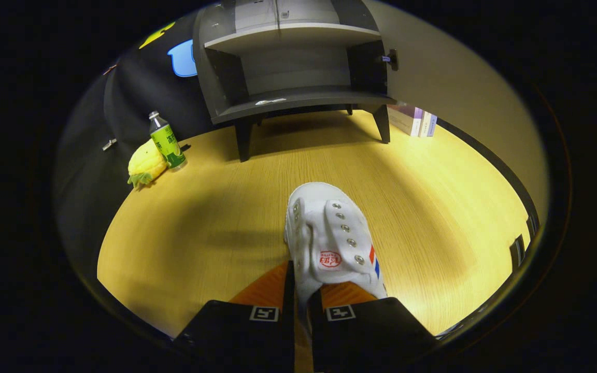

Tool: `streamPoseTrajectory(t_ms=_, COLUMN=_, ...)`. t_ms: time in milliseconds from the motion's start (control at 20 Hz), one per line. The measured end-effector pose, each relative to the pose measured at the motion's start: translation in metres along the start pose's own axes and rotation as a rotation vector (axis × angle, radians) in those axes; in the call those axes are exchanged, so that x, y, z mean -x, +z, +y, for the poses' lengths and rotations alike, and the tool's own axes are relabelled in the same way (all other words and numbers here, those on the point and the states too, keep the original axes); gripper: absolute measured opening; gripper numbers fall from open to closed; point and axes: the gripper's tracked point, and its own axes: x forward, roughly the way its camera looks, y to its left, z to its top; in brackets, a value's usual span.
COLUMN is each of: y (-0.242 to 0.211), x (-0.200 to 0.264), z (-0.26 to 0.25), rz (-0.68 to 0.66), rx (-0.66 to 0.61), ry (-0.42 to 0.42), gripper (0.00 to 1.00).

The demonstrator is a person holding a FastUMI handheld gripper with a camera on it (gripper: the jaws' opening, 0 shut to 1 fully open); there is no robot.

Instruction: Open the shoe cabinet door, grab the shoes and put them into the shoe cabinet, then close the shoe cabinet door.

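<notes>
1. Gripper: fingers drawn close together, pinching the heel end of the white shoe between them; both fingers seem to press on the canvas, so grasping the shoe.
2. Shoe: pointing forward, toe away from the fingers, apparently lifted above the wooden floor. Probably light, soft in the canvas upper, stiffer at the rubber sole and toe cap. Likely to droop or swing at the toe when held only by the heel collar; a thin fabric edge may slip, so a grip low on the heel looks safer.
3. Just ahead and to both sides: bare floor, plenty of room to carry forward.
4. Far ahead: shoe cabinet, door already open, standing on legs, with a lower shelf and an upper shelf above. Watch the front lip of the lower shelf and the open door panel on the right of the opening.
5. Ahead-left, well clear of the path: green bottle touching a yellow plush toy.
6. Ahead-right, beside the cabinet leg: books against the wall.
</notes>
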Motion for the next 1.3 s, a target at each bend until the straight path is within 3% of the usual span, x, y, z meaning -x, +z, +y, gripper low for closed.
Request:
streamPoseTrajectory(t_ms=150, y=0.005, x=-0.007, z=0.006, rz=-0.069, rx=0.019, ry=0.015, gripper=0.18)
streamPoseTrajectory(t_ms=350, y=0.009, x=-0.015, z=0.001, rz=-0.123, rx=0.113, ry=-0.038, gripper=0.18)
streamPoseTrajectory(t_ms=650, y=0.009, x=-0.016, z=-0.001, rz=-0.127, rx=-0.005, ry=-0.022, gripper=0.19)
streamPoseTrajectory(t_ms=850, y=0.009, x=-0.018, z=-0.003, rz=-0.143, rx=0.012, ry=-0.038, gripper=0.19)
streamPoseTrajectory(t_ms=1050, y=0.009, x=-0.016, z=-0.002, rz=-0.126, rx=-0.049, ry=0.016, gripper=0.19)
streamPoseTrajectory(t_ms=1250, y=0.007, x=-0.01, z=-0.003, rz=-0.083, rx=-0.013, ry=0.041, gripper=0.19)
streamPoseTrajectory(t_ms=1300, y=0.007, x=-0.018, z=-0.006, rz=-0.086, rx=-0.028, ry=0.048, gripper=0.05)
